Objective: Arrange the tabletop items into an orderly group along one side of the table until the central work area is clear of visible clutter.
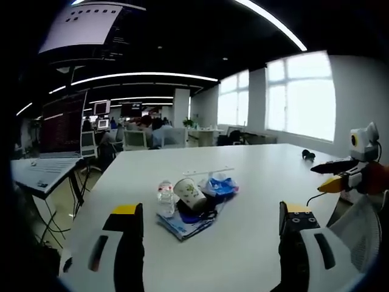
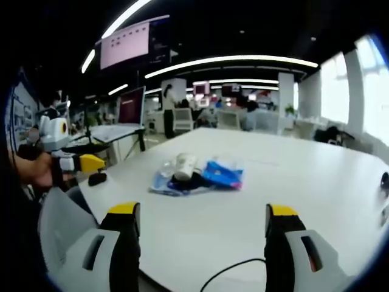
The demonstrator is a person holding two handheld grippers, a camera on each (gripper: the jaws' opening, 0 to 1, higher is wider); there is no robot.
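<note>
Both the left gripper point(image 1: 209, 228) and right gripper point(image 2: 199, 234) are hovering wide-jawed and empty, framing the clutter pile point(image 1: 193, 204) ahead between them, apparently sizing up a first pick.

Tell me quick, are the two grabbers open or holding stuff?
Left gripper: open, holding nothing.
Right gripper: open, holding nothing.

1. A paper cup point(image 1: 190, 193) with a green print is lying tipped on its side at the middle of the pile, its open mouth facing about 10 o'clock in the left gripper view.
2. A small clear water bottle point(image 1: 165, 198) is standing upright, touching the cup at its 9 o'clock.
3. A blue plastic bag point(image 1: 220, 185) is lying crumpled at the cup's 2 o'clock.
4. A blue booklet point(image 1: 184, 224) is lying flat under them.
</note>
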